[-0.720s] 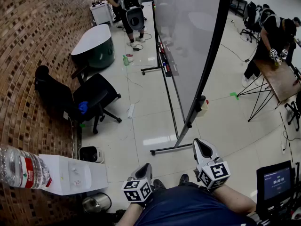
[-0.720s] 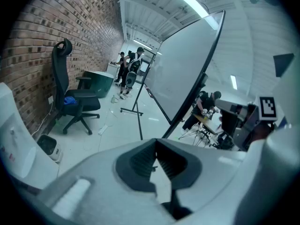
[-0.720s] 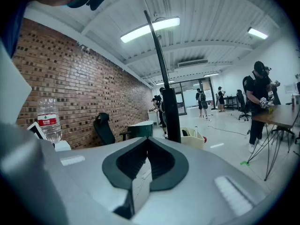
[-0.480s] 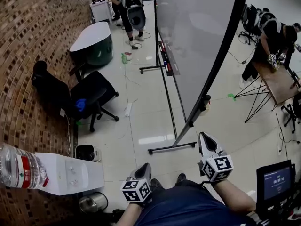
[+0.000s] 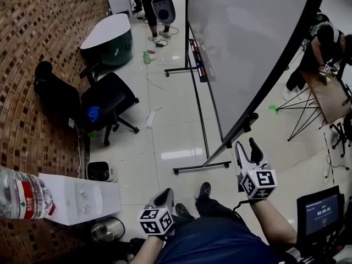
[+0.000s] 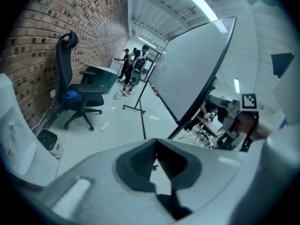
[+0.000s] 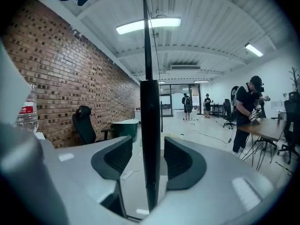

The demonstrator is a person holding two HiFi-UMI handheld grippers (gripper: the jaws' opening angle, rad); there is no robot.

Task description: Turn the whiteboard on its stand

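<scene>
Edge-on is how the whiteboard [image 5: 247, 48] meets the right gripper [image 5: 246, 147]: in the right gripper view its dark frame [image 7: 150, 125] rises straight up through the gap between the two jaws. The jaws stand apart, with a sliver of space on either side, so the pads straddle the frame and do not appear to clamp it. In the head view the board sits on its stand [image 5: 202, 166] on the pale floor ahead of the person, with its panel tipped out of the vertical. Its near edge runs as a long diagonal from just above the right gripper up and away to the right. That long axis is what matters, because the right gripper sits at the low end of the edge, far from the middle of the panel. A push or pull there should swing the board about its mounts with good leverage. The jaws probably need to close on the frame first, or the edge may slip out sideways. The left gripper [image 5: 165, 194] hangs low by the person's lap, well apart from the board, with its jaws drawn together on nothing. The right hand is plainly the nearer one.
</scene>
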